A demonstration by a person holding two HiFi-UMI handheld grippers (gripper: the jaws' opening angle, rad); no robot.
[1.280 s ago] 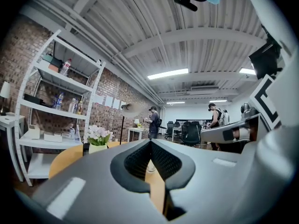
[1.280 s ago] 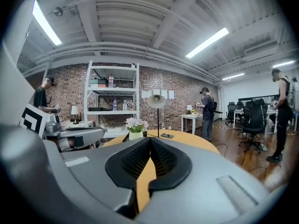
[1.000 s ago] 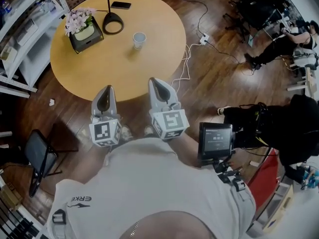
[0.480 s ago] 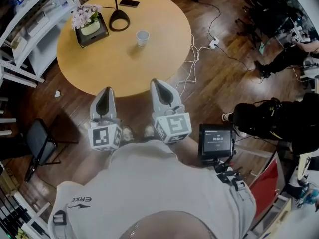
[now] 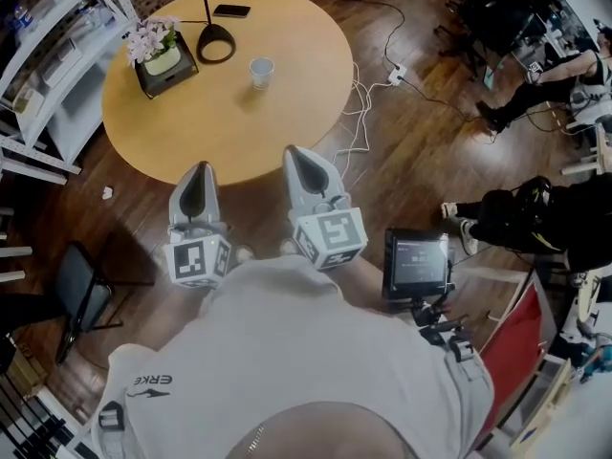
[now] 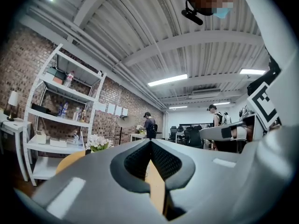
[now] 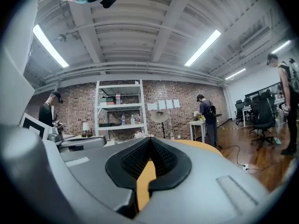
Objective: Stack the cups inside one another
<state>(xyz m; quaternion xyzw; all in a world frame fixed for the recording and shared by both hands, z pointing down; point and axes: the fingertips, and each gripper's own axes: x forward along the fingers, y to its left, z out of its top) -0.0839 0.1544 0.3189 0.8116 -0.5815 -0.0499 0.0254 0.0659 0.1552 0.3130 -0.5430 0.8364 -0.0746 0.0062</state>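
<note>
A single white paper cup [image 5: 261, 72] stands upright on the round wooden table [image 5: 191, 122], toward its far side. My left gripper [image 5: 199, 168] and right gripper [image 5: 296, 153] are side by side at the table's near edge, both pointing level at the table and well short of the cup. In the left gripper view the left gripper [image 6: 150, 143] has its jaws together with nothing between them. The right gripper [image 7: 149, 140] looks the same in the right gripper view. The cup is not clearly visible in either gripper view.
On the table's far left are a dark box of pink flowers [image 5: 158, 51], a black lamp base [image 5: 216, 43] and a phone [image 5: 232, 11]. White shelving [image 5: 48, 75] stands left, a black chair [image 5: 81, 295] lower left, floor cables [image 5: 368, 84] right, a small screen [image 5: 416, 261] beside me.
Both grippers have lifted slightly and edged toward the table's near rim. The head view has shifted a little. The jaws stay together and the cup has not moved.
</note>
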